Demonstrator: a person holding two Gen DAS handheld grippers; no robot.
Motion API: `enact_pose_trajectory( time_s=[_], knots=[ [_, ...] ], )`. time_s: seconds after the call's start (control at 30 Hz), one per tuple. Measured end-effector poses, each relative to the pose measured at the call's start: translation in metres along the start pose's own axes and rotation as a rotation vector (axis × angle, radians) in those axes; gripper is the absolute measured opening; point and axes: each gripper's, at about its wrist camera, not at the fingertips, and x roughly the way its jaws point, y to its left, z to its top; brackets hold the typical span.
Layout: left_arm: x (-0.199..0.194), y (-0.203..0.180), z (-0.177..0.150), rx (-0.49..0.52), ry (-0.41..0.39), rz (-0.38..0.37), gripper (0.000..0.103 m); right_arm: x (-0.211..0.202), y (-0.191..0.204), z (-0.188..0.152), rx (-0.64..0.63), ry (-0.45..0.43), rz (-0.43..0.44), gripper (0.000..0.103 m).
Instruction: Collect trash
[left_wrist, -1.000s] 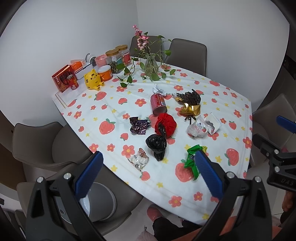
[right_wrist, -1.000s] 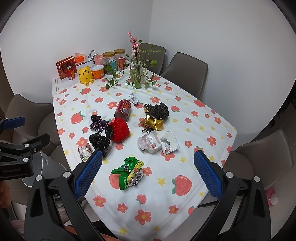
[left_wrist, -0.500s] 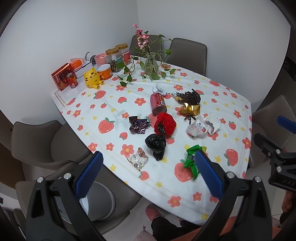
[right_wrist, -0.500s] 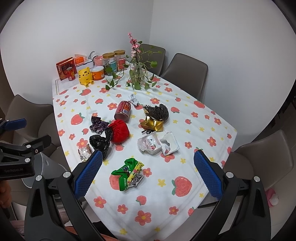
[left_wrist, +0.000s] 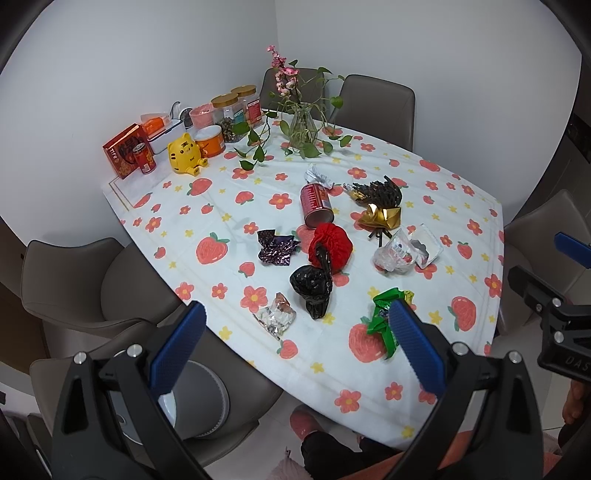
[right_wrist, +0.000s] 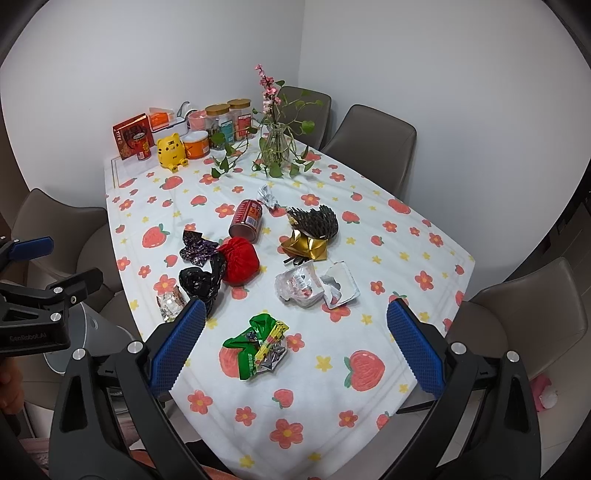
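Crumpled wrappers (right_wrist: 258, 347), a black bag (right_wrist: 201, 280) and a tipped red can (right_wrist: 246, 218) litter the table's middle; green wrapper at six o'clock.

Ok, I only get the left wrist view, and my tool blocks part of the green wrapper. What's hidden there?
Observer: The green wrapper lies crumpled open, with a yellow strip and silvery scraps on its right half.
Operator: Is the right tool holding anything?
Observer: No, the right tool is open and empty.
Operator: Anything on the floor on that side?
Observer: A pink and white object lies beside the chair.
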Motion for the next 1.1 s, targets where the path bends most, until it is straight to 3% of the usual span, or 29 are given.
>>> enact_pose_trajectory(
  time_s=[1.1],
  knots=[
    [0.0003,0.0007,0.0004,-0.003,0.004,-0.008,0.099,-0.0009,0.0013,-0.0016,0.006,-0.001,0.004,0.096]
  ],
)
